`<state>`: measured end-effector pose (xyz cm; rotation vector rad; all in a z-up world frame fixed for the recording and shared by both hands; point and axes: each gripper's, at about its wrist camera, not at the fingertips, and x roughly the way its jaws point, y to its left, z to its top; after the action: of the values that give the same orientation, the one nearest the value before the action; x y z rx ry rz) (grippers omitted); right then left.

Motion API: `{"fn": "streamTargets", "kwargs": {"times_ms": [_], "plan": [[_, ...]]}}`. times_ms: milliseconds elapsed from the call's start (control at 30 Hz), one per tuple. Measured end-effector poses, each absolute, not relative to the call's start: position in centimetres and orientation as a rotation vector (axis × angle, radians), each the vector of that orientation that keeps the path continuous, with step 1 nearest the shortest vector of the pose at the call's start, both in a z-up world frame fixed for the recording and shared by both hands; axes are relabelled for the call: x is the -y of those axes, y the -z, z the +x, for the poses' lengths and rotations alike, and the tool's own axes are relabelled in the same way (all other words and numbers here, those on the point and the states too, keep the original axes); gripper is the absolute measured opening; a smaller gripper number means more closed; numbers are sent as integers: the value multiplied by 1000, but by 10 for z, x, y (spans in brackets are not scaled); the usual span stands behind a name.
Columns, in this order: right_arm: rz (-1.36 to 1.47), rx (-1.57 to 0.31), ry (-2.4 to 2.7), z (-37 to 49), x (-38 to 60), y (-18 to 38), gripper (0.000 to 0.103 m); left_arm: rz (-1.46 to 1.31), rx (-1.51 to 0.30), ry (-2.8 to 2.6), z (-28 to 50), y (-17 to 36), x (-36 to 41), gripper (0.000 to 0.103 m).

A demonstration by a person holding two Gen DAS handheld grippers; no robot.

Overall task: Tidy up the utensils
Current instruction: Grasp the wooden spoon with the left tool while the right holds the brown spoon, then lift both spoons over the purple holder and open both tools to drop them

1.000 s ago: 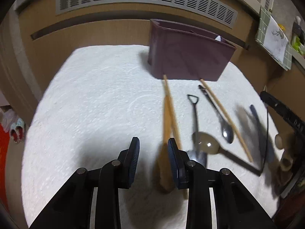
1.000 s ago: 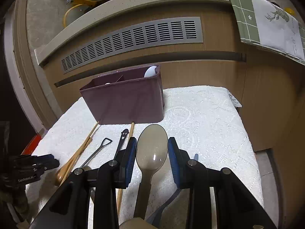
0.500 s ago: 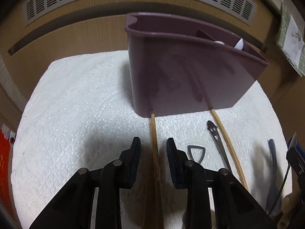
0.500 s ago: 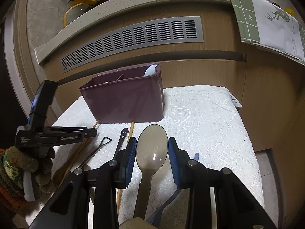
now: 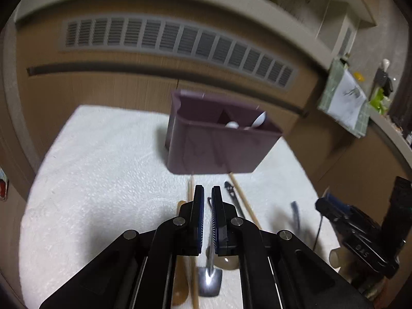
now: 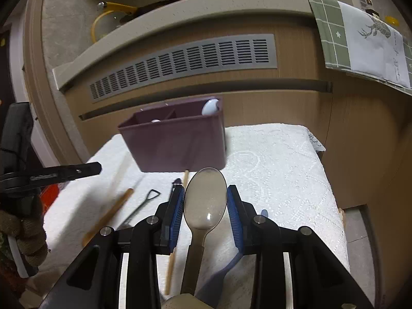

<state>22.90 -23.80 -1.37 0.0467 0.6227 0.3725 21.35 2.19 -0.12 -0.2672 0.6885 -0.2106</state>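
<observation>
Right gripper (image 6: 206, 200) jaws apart around beige plastic spoon (image 6: 205, 198), light, slippery; grip the handle. Left gripper (image 5: 207, 200) nearly closed above shovel spoon (image 5: 209, 278). Purple caddy (image 6: 177, 144) at towel's far edge.

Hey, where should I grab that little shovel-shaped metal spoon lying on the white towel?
Grip the small shovel-shaped metal spoon by its thin shaft, between blade and loop end, coming straight down with jaws across it. It lies flat on the white towel, and a wooden chopstick lies close beside its blade.
</observation>
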Motion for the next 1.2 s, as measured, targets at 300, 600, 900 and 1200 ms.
{"fn": "streamTargets", "kwargs": {"times_ms": [300, 600, 900, 1200], "plan": [[2, -622, -362, 214, 228, -2, 31, -266, -800, 237, 213, 18, -20, 7], [-27, -615, -338, 215, 228, -1, 31, -155, -869, 234, 253, 62, 3, 12], [-9, -623, -342, 220, 235, 6, 31, -43, -971, 192, 258, 79, -1, 12], [-5, -635, -342, 224, 232, 12, 31, -40, -1000, 136, 272, 82, -7, 14]]}}
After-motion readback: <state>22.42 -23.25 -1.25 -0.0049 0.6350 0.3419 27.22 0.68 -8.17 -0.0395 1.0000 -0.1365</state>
